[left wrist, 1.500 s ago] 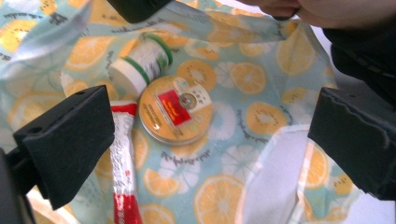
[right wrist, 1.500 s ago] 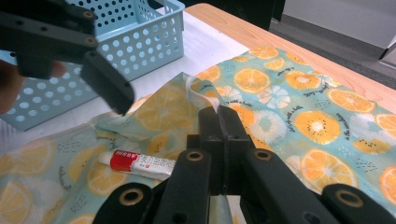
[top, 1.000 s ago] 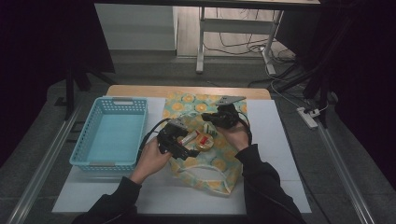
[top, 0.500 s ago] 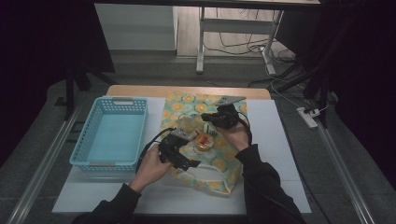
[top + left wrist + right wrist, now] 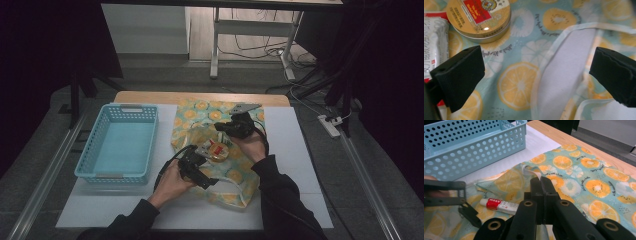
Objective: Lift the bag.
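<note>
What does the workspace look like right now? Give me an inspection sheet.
Surface: white mat over a wooden table.
Job's things: fruit-print cloth bag lying flat; round gold tin and red-and-white tube resting on it.
Clutter: blue perforated basket left of the bag, nothing seen inside.
Tongs: left tongs open above the bag's edge, holding nothing; right tongs shut on a fold of the bag.
Cables: a black cable trails from the left tongs; loose cables on the floor behind.
Surroundings: power strip at right, desk legs, dark room.
</note>
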